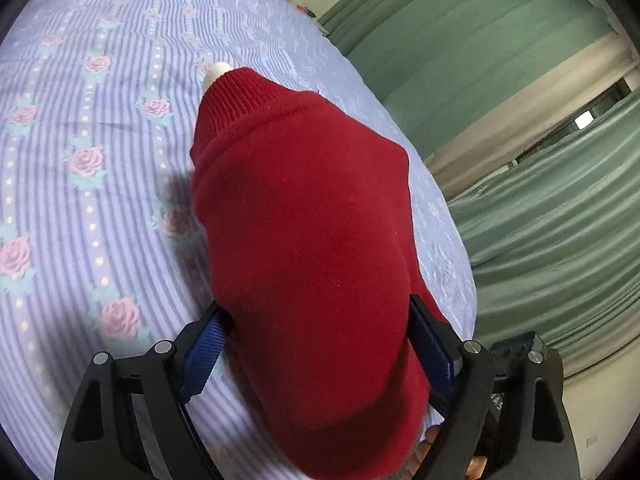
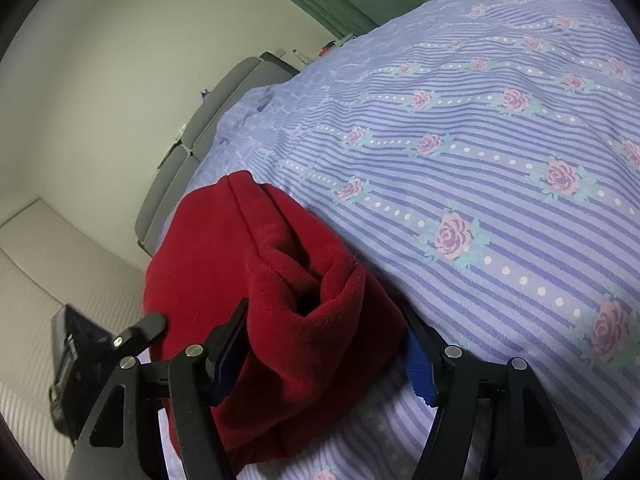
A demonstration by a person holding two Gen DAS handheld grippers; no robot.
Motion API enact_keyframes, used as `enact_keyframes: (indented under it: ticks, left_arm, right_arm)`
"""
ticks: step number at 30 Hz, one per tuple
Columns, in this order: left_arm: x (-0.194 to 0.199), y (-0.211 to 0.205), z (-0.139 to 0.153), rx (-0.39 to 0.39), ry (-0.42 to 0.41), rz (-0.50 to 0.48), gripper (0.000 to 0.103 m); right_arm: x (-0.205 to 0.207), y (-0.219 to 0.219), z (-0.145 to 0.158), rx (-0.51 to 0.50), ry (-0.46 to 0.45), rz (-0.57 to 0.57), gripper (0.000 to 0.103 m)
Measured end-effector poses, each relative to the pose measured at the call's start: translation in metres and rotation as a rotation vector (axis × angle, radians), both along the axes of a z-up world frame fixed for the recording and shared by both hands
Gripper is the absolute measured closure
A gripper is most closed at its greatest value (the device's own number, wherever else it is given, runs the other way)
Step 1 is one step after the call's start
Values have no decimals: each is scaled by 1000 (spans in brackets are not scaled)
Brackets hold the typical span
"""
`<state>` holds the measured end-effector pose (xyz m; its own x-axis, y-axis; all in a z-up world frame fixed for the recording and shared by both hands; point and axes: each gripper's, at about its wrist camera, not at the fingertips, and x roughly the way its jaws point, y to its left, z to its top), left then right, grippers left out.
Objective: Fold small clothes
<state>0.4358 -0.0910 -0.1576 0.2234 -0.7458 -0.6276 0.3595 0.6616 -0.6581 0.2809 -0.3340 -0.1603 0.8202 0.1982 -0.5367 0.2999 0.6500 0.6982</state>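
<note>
Red sweater (image 1: 308, 240) lies between both tongs.

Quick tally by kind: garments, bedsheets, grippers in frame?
Garments: 1, a red fleece sweater with ribbed collar
Bedsheets: 1, blue striped with pink roses
Grippers: 2, left gripper, right gripper
Total: 4

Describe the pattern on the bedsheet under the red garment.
The bedsheet has blue-lilac stripes with dotted bands and pink roses, seen best in the right wrist view.

Soft daylight (fisheye-warped edges), mild blur.
</note>
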Motion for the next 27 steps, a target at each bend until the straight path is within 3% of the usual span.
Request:
enact_keyframes:
  ticks: [6, 9, 15, 27]
  left_arm:
    - [3, -17, -7, 47, 6, -3, 18]
    - [-4, -25, -2, 102, -33, -7, 24]
    - [-24, -25, 19, 157, -131, -22, 32]
    - [-78, 11, 76, 200, -269, -14, 32]
  right_arm:
    - [11, -2, -1, -14, -21, 14, 35]
    - [12, -2, 0, -26, -22, 22, 39]
    - [7, 0, 9, -49, -29, 47, 47]
    - [-38, 26, 53, -81, -78, 102, 49]
